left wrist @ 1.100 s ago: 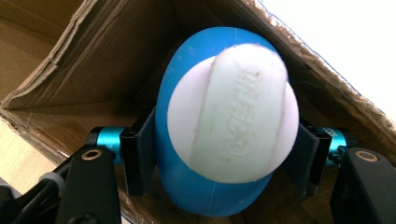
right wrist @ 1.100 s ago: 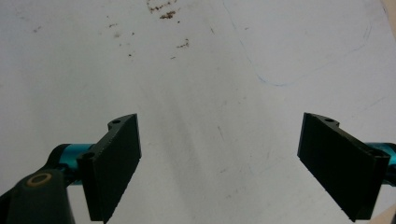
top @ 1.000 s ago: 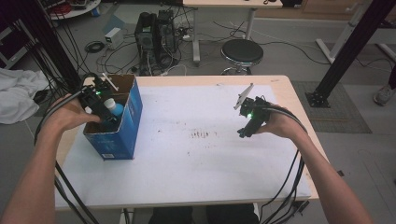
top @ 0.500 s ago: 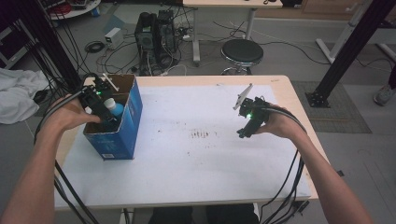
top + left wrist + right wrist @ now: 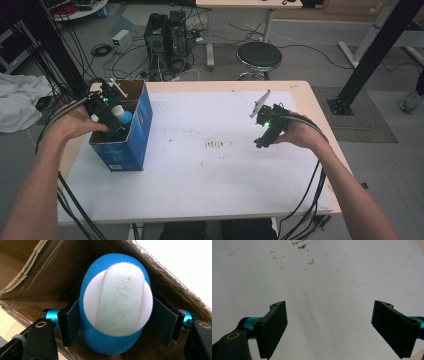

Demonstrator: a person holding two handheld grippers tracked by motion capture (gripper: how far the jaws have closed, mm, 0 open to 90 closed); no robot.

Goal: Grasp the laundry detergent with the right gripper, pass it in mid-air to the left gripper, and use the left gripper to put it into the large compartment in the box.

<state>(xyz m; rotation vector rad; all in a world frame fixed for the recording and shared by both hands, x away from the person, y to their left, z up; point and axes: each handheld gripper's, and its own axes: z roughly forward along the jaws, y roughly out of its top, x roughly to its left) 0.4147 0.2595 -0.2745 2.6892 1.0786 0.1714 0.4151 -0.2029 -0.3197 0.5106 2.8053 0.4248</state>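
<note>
— Where is the bottle relative to the left gripper (image 5: pixel 115 327)?

— Right between its jaws. In the left gripper view the blue bottle (image 5: pixel 115 305) with its white oval cap (image 5: pixel 117 298) sits squeezed from both sides by the black pads, cap end facing the camera. The cap has raised lettering moulded into it that I cannot read.

— And where is that happening?

— Inside the open cardboard box (image 5: pixel 135 135) at the left side of the tabletop (image 5: pixel 200 175). From the high view the left hand (image 5: pixel 75 122) holds the gripper down in the box's open top, with the bottle's white cap and blue shoulder showing just beside the box's right wall.

— What is the box like?

— Blue printed outside, plain brown corrugated board inside, with a rough torn top edge.

— Anything else in it?

— I cannot tell; the bottle and gripper hide the bottom.

— The right gripper (image 5: pixel 329 327)?

— Jaws spread wide, holding nothing, above the bare white tabletop well apart from the box. The surface below it is smooth, with faint scuffs, dark specks (image 5: pixel 298 246) and a thin blue pen line (image 5: pixel 377 275).
</note>
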